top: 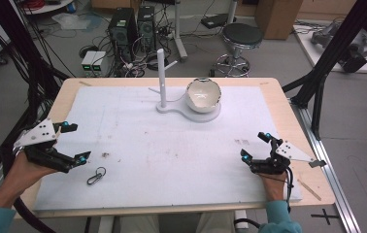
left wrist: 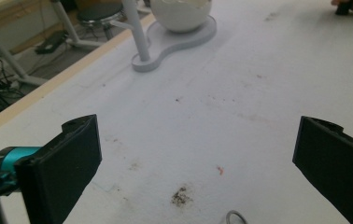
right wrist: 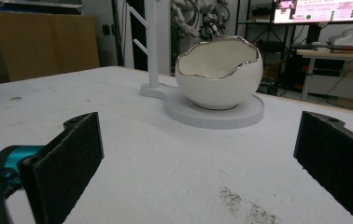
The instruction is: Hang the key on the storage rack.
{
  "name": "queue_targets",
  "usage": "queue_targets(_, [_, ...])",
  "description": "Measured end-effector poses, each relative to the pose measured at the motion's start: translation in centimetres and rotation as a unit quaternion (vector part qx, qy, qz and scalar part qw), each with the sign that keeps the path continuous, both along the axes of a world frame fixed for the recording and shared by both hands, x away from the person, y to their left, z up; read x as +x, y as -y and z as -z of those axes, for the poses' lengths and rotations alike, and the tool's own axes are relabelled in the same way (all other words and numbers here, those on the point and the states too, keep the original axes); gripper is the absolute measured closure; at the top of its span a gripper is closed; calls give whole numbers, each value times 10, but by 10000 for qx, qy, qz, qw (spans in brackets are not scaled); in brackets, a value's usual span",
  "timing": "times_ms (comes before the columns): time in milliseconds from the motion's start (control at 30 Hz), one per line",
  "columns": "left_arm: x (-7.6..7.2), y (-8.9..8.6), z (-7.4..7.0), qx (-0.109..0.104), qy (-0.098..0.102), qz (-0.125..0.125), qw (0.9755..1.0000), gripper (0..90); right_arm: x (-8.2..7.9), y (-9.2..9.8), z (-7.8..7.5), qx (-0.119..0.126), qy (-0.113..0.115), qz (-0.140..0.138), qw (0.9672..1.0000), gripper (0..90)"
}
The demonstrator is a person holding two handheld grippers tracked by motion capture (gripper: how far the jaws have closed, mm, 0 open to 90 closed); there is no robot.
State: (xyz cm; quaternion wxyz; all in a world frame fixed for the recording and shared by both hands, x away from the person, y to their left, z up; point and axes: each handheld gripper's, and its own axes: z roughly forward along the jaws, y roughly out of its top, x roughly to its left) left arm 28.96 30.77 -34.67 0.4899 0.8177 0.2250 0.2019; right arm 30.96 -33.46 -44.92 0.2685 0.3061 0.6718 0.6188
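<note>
Even, diffuse overhead light, soft shadows only. High view is low-res and slightly soft. White mat (top: 138,145) bright, near blown out in left gripper view. Black jaws close to both gripper cameras blurred. Silver rim of bowl (right wrist: 219,74) shows mild glare. Background soft.

**Table layout**

A stand (top: 187,109) sits at the table's (top: 278,102) far centre, its post (top: 161,77) left of the bowl (top: 203,95) resting on it. A clip (top: 96,175) lies near left, beside the left claw (top: 75,142); the right claw (top: 255,145) is near right.
</note>
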Motion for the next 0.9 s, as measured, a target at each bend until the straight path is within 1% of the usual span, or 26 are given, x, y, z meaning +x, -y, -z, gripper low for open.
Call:
queue_targets(100, [4, 5, -6, 301, -141, 142, 9993, 17, 0, 0, 0, 1, -1, 0, 10000, 6])
queue_targets(133, [5, 6, -6, 355, -189, 178, 9990, 17, 0, 0, 0, -7, 6, 1, 10000, 6])
queue_targets(167, [6, 7, -7, 480, -227, 242, 9983, 17, 0, 0, 0, -1, -24, -6, 10000, 6])
queue_targets(200, [7, 9, -7, 557, -264, 286, 9977, 17, 0, 0, 0, -1, -24, -6, 10000, 6])
queue_targets(300, [9, 13, -6, 776, -422, 388, 9953, 17, 0, 0, 0, 11, -27, 1, 10000, 6])
queue_targets(433, [12, 19, -2, 1063, -671, 484, 9909, 17, 0, 0, 0, 3, -21, -2, 10000, 6])
queue_targets(567, [15, 23, 2, 1284, -876, 572, 9862, 17, 0, 0, 0, -7, -16, -3, 10000, 6])
queue_targets(633, [16, 26, 5, 1401, -1030, 578, 9831, 17, -1, 0, 0, -6, -15, 0, 10000, 6])
queue_targets(667, [18, 27, 6, 1478, -1105, 584, 9811, 17, 0, -1, 0, -7, -8, 3, 10000, 6])
queue_targets(700, [18, 29, 8, 1518, -1151, 568, 9801, 17, 0, -1, 0, -8, -6, 4, 10000, 6])
queue_targets(733, [19, 30, 10, 1587, -1188, 579, 9784, 17, -1, -1, 0, 1, -14, 10, 10000, 6])
queue_targets(767, [20, 33, 13, 1682, -1332, 641, 9746, 17, -1, -1, 0, 3, -18, 8, 10000, 6])
queue_targets(800, [20, 33, 13, 1682, -1332, 641, 9746, 17, -1, -1, 0, 3, -18, 8, 10000, 6])
queue_targets(833, [20, 34, 15, 1725, -1392, 710, 9725, 18, -1, 0, 0, 3, -21, 8, 10000, 6])
queue_targets(900, [21, 37, 18, 1864, -1444, 786, 9686, 25, -1, 0, 0, 5, -25, 9, 10000, 6])
